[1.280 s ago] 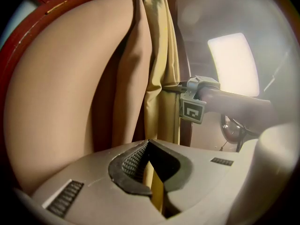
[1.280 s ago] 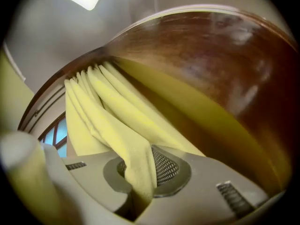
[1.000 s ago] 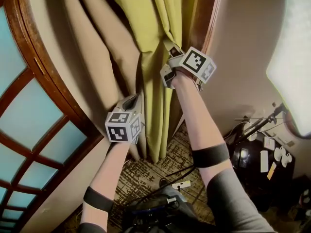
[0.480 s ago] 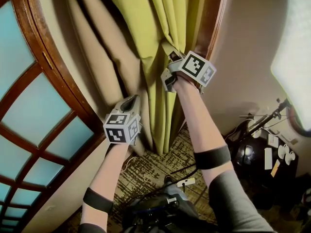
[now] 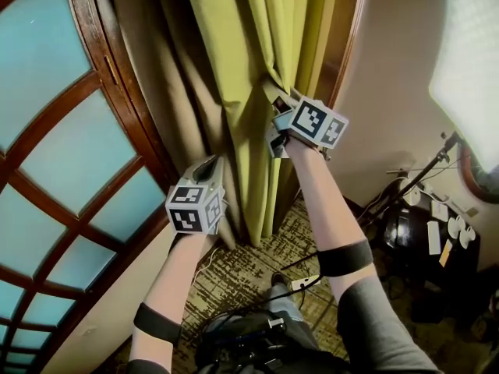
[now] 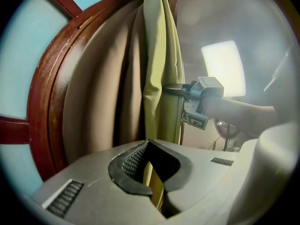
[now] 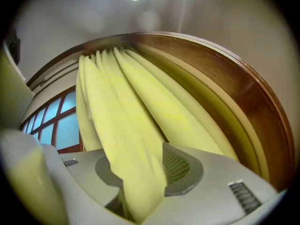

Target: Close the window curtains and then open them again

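Note:
The yellow-green curtain (image 5: 257,61) hangs bunched against the right side of the wooden window frame (image 5: 129,100), with its beige lining (image 5: 168,92) to the left of it. My left gripper (image 5: 207,168) sits low at the curtain's edge, shut on a thin strip of the yellow fabric (image 6: 153,191). Higher up, my right gripper (image 5: 274,104) is at the bunched folds; its jaws are opening. A thick fold of the curtain (image 7: 131,139) lies loosely between them, next to the right pad (image 7: 177,165). In the left gripper view the right gripper (image 6: 169,89) is against the curtain (image 6: 157,64).
Blue window panes (image 5: 62,139) fill the left. A pale wall (image 5: 390,92) stands right of the frame. Below lie a patterned carpet (image 5: 242,275) with cables (image 5: 300,283), and dark stands and gear (image 5: 421,232) at the right.
Both grippers have moved toward the right side of the frame with the curtain. The fabric is bunched tighter and more window glass is uncovered.

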### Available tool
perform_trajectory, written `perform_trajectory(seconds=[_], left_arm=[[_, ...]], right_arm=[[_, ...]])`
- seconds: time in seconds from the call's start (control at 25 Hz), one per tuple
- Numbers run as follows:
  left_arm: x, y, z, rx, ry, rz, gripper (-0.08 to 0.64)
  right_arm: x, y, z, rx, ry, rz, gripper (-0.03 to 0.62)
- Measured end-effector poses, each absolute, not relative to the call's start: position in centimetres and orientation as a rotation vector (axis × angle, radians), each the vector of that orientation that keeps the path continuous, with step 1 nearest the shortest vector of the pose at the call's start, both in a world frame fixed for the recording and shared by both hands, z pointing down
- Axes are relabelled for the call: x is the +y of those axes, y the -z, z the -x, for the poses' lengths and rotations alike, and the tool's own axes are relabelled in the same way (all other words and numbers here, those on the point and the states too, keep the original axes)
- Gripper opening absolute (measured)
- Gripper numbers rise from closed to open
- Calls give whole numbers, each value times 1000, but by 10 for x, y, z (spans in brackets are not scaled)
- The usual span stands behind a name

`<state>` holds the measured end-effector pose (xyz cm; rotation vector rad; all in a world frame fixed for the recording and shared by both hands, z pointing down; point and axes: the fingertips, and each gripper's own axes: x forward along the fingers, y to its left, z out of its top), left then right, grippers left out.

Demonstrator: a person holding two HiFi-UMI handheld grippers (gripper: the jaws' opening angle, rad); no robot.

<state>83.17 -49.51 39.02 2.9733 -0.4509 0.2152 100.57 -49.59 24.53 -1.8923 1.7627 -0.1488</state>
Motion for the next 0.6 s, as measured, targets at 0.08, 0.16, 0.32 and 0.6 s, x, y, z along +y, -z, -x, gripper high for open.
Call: perform_trajectory(seconds=[0.08, 0.16, 0.32, 0.6], left_arm=[[-488, -393, -817, -438, -222, -2970, 0], [-482, -398, -804, -421, -236, -2961, 0], [-477, -413, -780, -421, -252, -2952, 0], [-466, -434, -743, -514, -273, -2923, 0]], right_arm=[[-487, -252, -987, 1787, 125, 1934, 215], [-478, -260, -968, 1818, 96, 1980, 250], [-459, -270, -927, 1917, 5, 2055, 318], [-432, -280, -871, 2107, -134, 1946, 322]])
